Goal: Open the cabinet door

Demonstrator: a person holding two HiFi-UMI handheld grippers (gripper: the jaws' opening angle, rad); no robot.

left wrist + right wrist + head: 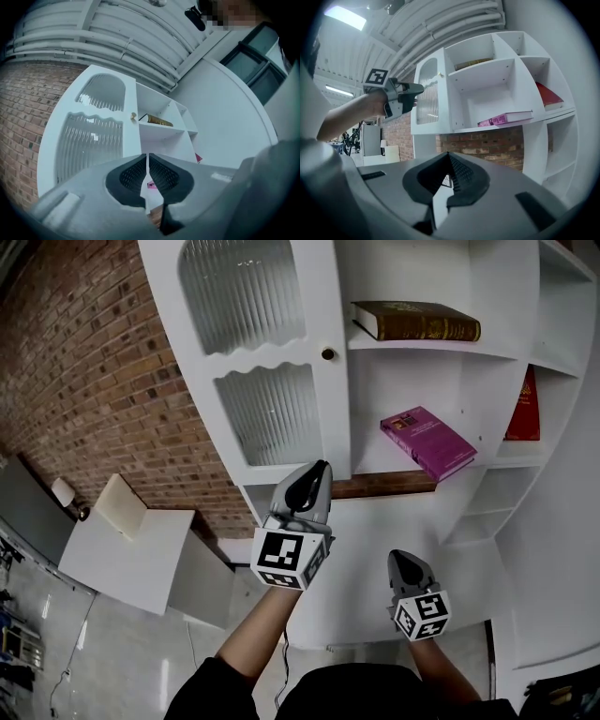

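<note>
Both pairs of jaws are closed and empty; the left gripper (322, 465) points toward the knob (328, 354) of the cabinet door (253, 352), likely lining up a grasp.

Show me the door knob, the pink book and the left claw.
Knob (328, 354), head view, its round face.
Pink book (428, 442), head view, middle of its cover.
Left claw (322, 466), head view, its shut tips.
</note>
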